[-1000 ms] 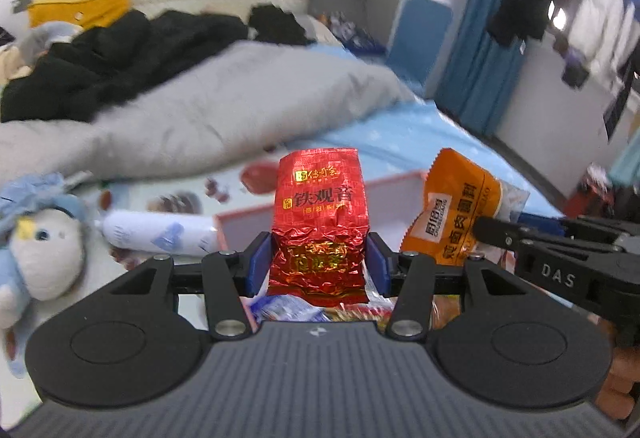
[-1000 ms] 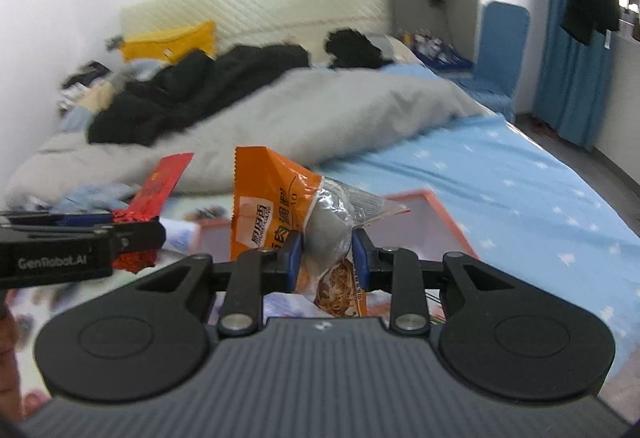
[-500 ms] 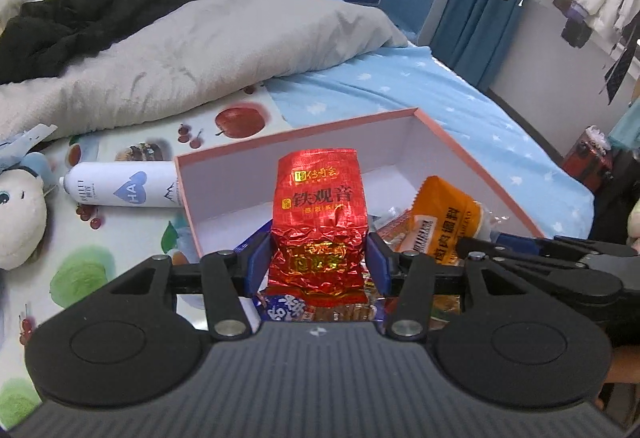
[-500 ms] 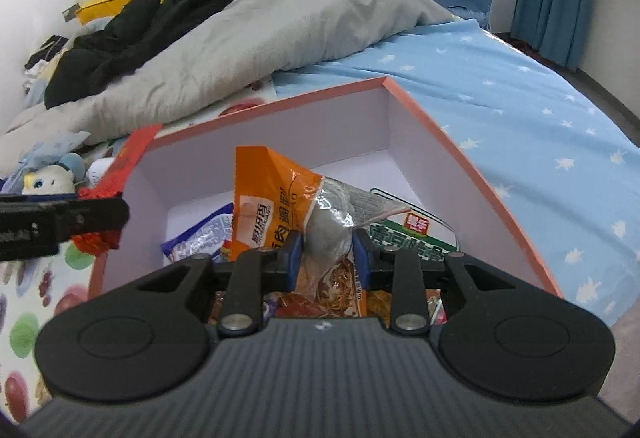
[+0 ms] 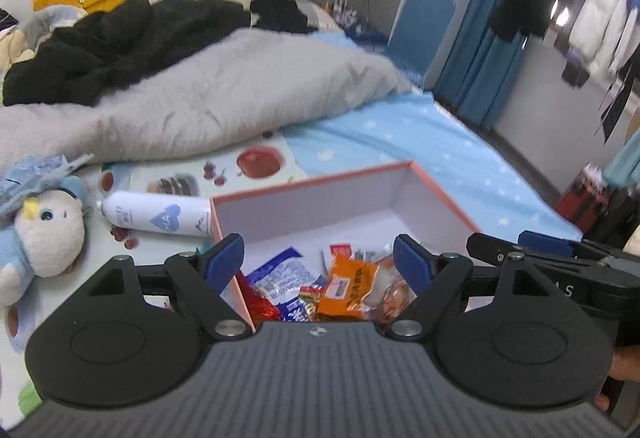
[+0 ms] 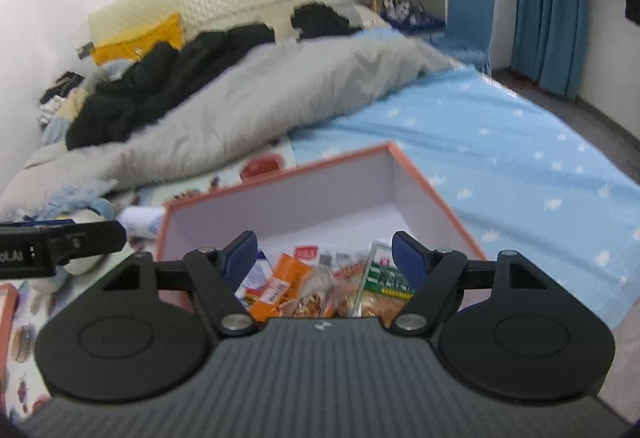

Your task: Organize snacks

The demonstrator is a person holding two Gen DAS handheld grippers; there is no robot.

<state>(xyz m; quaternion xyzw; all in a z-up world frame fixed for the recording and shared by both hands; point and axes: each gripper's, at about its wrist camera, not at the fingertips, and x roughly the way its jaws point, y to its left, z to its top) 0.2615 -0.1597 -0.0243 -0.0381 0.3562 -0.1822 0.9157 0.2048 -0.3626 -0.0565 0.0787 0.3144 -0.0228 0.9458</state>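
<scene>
Bed with star-print blue sheet (image 6: 520, 158) carries the open pink-rimmed white cardboard box (image 5: 440, 194), which sits just beside a fruit-print mat (image 5: 256, 162). Snack pile sits in the near end of the box.

Change since half a second back: both grippers let go. Left gripper (image 5: 320, 258) had the red foil tea packet clamped; its blue-padded fingers (image 5: 226, 254) are now spread wide with nothing between them. Red foil packet (image 5: 260, 308) now lies in the box by the left wall, half hidden under the gripper body. Right gripper (image 6: 324, 250) likewise stands spread and empty. The orange-and-clear snack bag (image 6: 280, 288) it held now lies flat in the pile, beside the green-label clear pack (image 6: 384, 278) and blue-white pouch (image 5: 280, 274).

Both views sit higher and look further up the bed than before, so the grippers look to be backing off.

Judgement: two more items boxed, drop step done. White spray can with blue heart (image 5: 160, 216) and plush toy (image 5: 40, 238) lie outside on the mat; not snacks. No loose snacks visible outside the box from here.
</scene>
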